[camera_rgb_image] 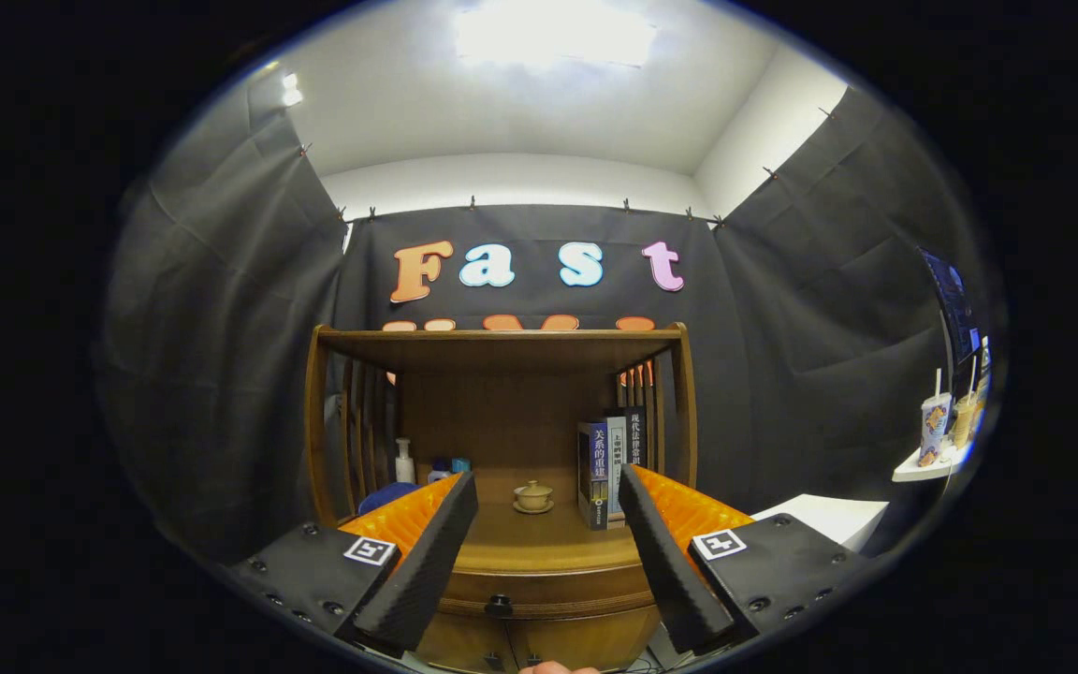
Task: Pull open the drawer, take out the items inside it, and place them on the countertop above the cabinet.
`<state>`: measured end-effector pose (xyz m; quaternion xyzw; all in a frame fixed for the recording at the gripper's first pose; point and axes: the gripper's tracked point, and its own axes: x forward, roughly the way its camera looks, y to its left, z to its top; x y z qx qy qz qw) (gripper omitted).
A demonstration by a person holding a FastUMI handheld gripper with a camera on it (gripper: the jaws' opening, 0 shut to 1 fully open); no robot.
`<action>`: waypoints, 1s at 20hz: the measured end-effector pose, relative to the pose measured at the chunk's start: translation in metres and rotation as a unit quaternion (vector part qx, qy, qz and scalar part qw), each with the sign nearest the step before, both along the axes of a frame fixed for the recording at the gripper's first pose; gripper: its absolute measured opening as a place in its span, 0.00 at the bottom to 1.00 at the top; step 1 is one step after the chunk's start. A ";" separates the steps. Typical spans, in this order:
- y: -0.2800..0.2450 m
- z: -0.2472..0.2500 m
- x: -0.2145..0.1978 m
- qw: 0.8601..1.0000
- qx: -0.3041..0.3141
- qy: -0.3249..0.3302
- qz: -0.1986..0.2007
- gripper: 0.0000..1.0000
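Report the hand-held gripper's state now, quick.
Hand-held gripper: open, holding nothing, fingers spread ahead of the closed drawer, its knob between them.

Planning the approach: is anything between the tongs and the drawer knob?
Nothing: the open tongs straddle bare cabinet front; the drawer knob sits unobstructed between them in the gripper view.

Cabinet glossy brown wood; drawer knob dark, perhaps metal; gripper fingers apart, matt black textured pads, ribbed orange plastic.
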<state>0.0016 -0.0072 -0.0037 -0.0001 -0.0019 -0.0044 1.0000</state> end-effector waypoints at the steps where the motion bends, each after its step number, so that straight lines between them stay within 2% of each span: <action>1: 0.001 0.000 0.001 1.000 0.000 0.000 0.000 0.99; 6: 0.006 -0.004 0.002 1.000 -0.002 0.004 0.007 0.99; 10: 0.025 -0.027 0.024 1.000 -0.014 0.006 0.019 0.99; 13: 0.052 -0.069 0.054 0.999 -0.018 0.022 0.037 0.99; 16: 0.072 -0.129 0.078 0.997 0.007 0.057 0.051 0.99; 20: 0.065 -0.211 0.100 0.992 0.037 0.112 0.041 1.00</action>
